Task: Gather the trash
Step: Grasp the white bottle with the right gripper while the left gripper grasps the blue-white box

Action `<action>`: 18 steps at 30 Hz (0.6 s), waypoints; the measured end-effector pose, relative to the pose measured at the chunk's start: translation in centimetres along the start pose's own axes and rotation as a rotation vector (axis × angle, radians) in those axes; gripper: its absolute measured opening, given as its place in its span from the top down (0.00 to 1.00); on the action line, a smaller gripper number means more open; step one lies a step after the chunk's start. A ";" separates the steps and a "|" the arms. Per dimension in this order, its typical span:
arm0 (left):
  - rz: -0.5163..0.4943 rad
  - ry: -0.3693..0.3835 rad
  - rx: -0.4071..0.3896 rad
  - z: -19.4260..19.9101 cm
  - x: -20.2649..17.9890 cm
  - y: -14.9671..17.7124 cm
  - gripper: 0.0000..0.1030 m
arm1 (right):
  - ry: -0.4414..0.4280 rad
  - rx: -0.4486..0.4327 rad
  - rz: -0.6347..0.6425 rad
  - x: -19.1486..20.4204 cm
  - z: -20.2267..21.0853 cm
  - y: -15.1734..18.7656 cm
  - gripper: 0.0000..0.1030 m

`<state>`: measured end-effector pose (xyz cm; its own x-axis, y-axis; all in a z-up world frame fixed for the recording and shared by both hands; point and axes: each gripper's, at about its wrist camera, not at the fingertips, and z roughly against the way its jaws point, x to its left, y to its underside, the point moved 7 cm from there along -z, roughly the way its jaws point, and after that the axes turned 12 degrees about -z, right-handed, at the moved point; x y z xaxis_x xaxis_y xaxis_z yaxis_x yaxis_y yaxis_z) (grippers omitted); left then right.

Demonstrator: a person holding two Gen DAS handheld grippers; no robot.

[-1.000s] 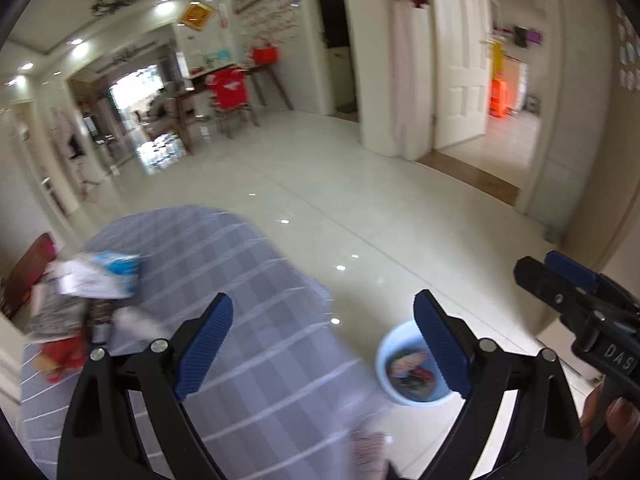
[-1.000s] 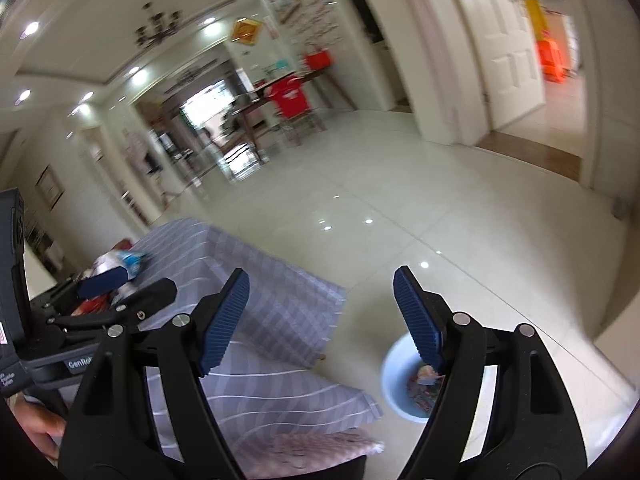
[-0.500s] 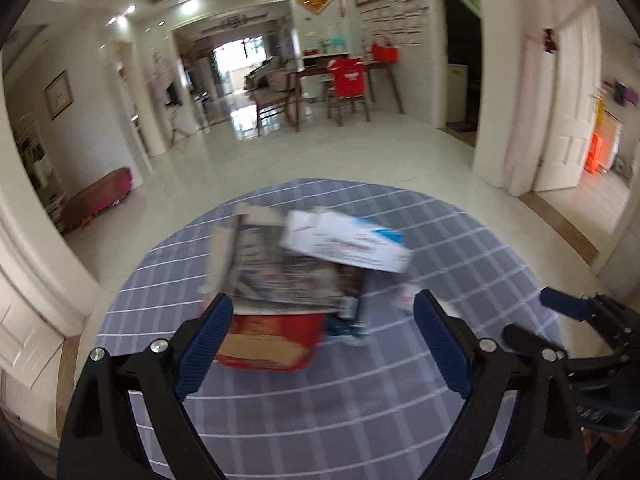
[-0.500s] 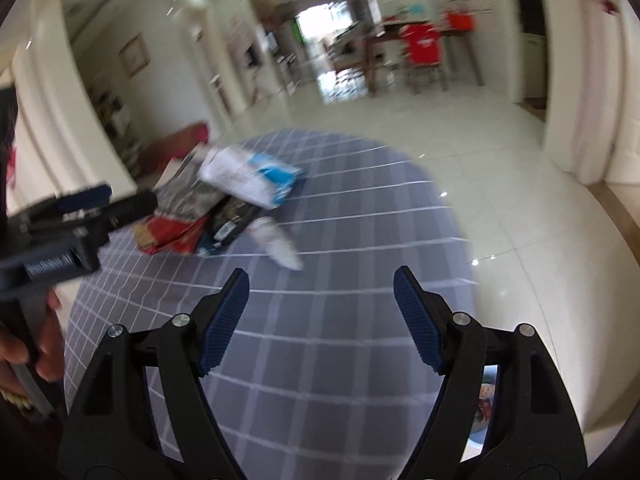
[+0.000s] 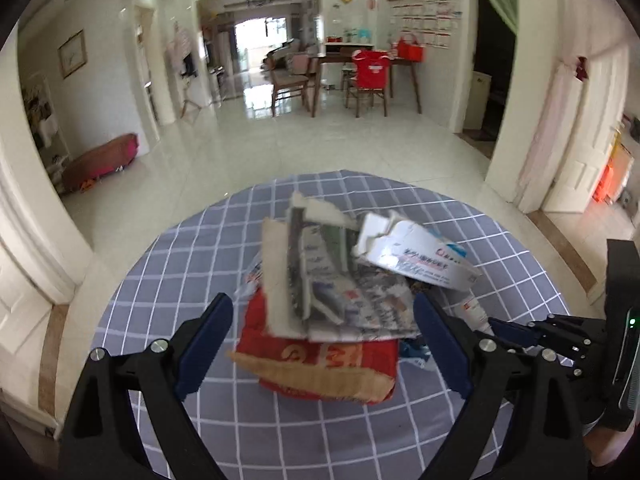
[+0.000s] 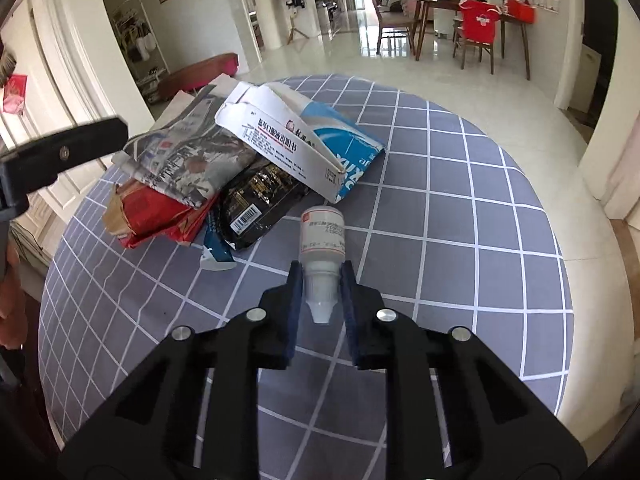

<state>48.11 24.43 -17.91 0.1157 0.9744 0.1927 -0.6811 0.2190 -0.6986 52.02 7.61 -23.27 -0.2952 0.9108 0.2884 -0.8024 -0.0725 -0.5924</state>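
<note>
A: While the right claw [image 6: 320, 300] is closing, where is the bottle [image 6: 322, 240]?

B: It lies on its side on the checked cloth of the desk [image 6: 460, 220], just near of the trash pile, nozzle toward the camera. The neck sits between the two blue pads, which appear to touch it on both sides.

A: How will it handle?

B: Judged from its look: small, light, stiff plastic, round and smooth. It may roll or squirt out of a loose pinch. The neck below the shoulder is the narrow part; the shoulder should act as a stop.

A: State of the left claw [image 5: 320, 344]?

B: Spread wide, empty, hanging over the near edge of the pile.

A: What is in that pile?

B: A red bag [image 5: 320, 364] at the bottom, newspaper [image 5: 340, 288] across it, a torn white box [image 5: 416, 256] at the far right. All thin and floppy; take an edge or a fold.
</note>
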 end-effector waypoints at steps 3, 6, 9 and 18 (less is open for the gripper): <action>-0.076 0.019 -0.015 -0.5 -1.9 -1.1 0.13 | -0.004 -0.027 -0.013 -0.6 0.7 -0.1 0.81; -0.165 -0.005 0.000 -1.2 -4.1 -1.9 0.13 | -0.015 -0.061 -0.055 -2.1 2.2 0.1 0.81; -0.208 0.007 0.022 -2.1 -6.3 -2.2 0.13 | -0.006 -0.095 -0.113 -4.3 3.3 -0.4 0.81; -0.162 -0.045 0.065 -6.4 -11.2 -3.4 0.13 | -0.024 -0.140 -0.217 -9.2 4.5 -1.9 0.81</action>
<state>53.75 13.13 -22.08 0.1965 0.9232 0.3303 -0.7019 0.3677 -0.6101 53.97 -2.48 -21.45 -0.1373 0.8890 0.4368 -0.7689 0.1824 -0.6129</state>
